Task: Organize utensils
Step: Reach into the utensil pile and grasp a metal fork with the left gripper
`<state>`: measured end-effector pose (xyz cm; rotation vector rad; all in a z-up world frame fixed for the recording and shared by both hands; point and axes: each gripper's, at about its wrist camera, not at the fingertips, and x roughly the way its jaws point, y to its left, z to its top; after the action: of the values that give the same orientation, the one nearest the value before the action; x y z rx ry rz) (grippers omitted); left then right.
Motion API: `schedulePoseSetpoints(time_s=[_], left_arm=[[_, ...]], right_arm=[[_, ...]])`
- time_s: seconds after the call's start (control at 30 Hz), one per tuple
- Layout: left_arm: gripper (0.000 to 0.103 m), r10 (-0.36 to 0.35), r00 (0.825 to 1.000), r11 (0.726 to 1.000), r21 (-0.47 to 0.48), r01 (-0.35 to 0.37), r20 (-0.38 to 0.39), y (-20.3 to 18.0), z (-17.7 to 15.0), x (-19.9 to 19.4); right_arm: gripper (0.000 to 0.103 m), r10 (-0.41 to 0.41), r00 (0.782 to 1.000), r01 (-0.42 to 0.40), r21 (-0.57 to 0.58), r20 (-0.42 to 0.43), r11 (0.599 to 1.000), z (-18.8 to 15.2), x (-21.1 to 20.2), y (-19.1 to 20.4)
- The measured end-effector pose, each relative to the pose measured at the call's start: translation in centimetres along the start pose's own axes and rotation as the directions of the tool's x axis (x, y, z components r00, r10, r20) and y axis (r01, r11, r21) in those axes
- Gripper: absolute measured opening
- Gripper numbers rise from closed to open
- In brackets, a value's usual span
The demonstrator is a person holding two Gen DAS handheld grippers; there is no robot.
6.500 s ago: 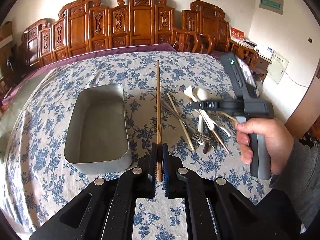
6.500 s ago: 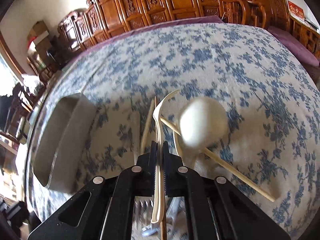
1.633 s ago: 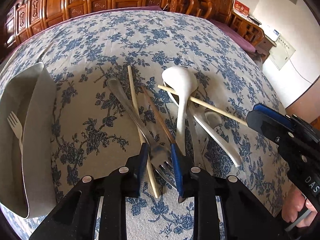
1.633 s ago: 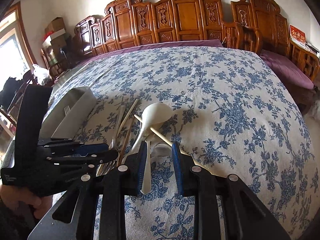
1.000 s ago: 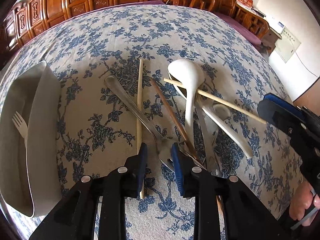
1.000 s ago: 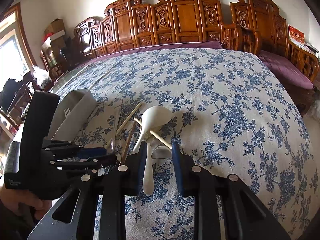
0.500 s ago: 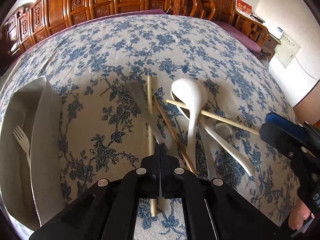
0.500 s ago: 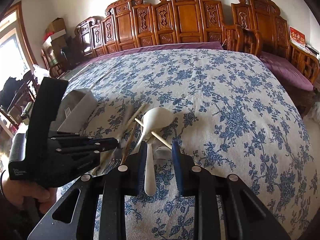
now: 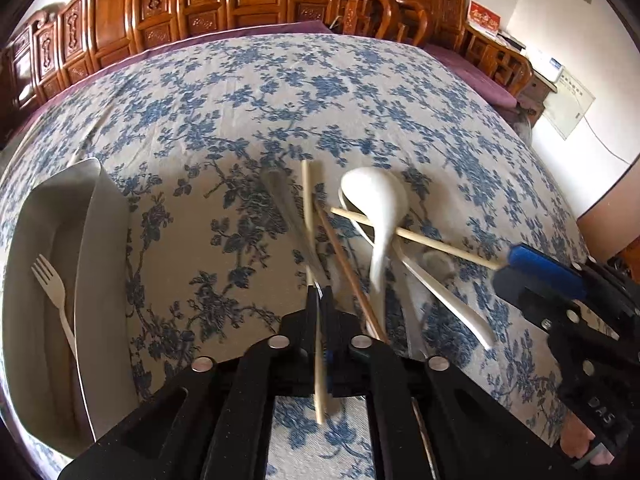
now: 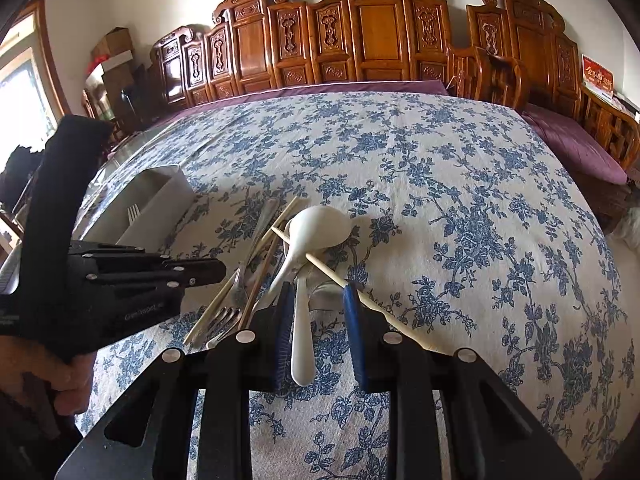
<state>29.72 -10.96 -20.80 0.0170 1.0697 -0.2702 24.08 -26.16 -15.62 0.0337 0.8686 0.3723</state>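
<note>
Left claw [image 9: 319, 300] is pinched shut on the metal fork [image 9: 285, 208] in the utensil pile, its jaws having just closed. Right claw [image 10: 320, 304] stands partly spread over the white spoon handle [image 10: 302, 336], its pads not touching it. Left of the pile on the floral-clothed surface [image 9: 360, 92], the metal tray [image 9: 96, 264] holds a pale plastic fork [image 9: 52, 284]; a white ladle [image 9: 378, 204] and chopsticks [image 9: 416, 238] lie in the pile.

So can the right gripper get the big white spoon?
Probably yes. The right gripper has open fingers either side of the white spoon's handle; only a pale chopstick crosses it.
</note>
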Motion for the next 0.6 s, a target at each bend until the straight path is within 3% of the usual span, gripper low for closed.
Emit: schedulePoseSetpoints(time_s=[0.1,0.23,0.43,0.6], left_arm=[[0.015,0.007,1.0,1.0,-0.015,-0.007,-0.004,0.6,0.9,0.8],[0.017,-0.026,0.999,0.999,-0.022,0.025,-0.022,0.3,1.7,1.6],[0.017,0.063,0.997,0.997,0.048,-0.061,-0.049,-1.1,1.4,2.8],[0.011,0.059,0.997,0.997,0.043,-0.057,-0.044,-1.0,1.2,2.4]], right_arm=[[0.028,0.002,1.0,-0.002,-0.003,0.0,1.0,0.0,0.1,0.0],[0.028,0.002,1.0,-0.002,0.0,0.0,1.0,0.1,0.1,0.0],[0.028,0.009,1.0,-0.009,0.003,0.002,1.0,0.1,0.1,0.0],[0.028,0.01,1.0,-0.01,0.009,0.005,1.0,0.2,0.0,-0.3]])
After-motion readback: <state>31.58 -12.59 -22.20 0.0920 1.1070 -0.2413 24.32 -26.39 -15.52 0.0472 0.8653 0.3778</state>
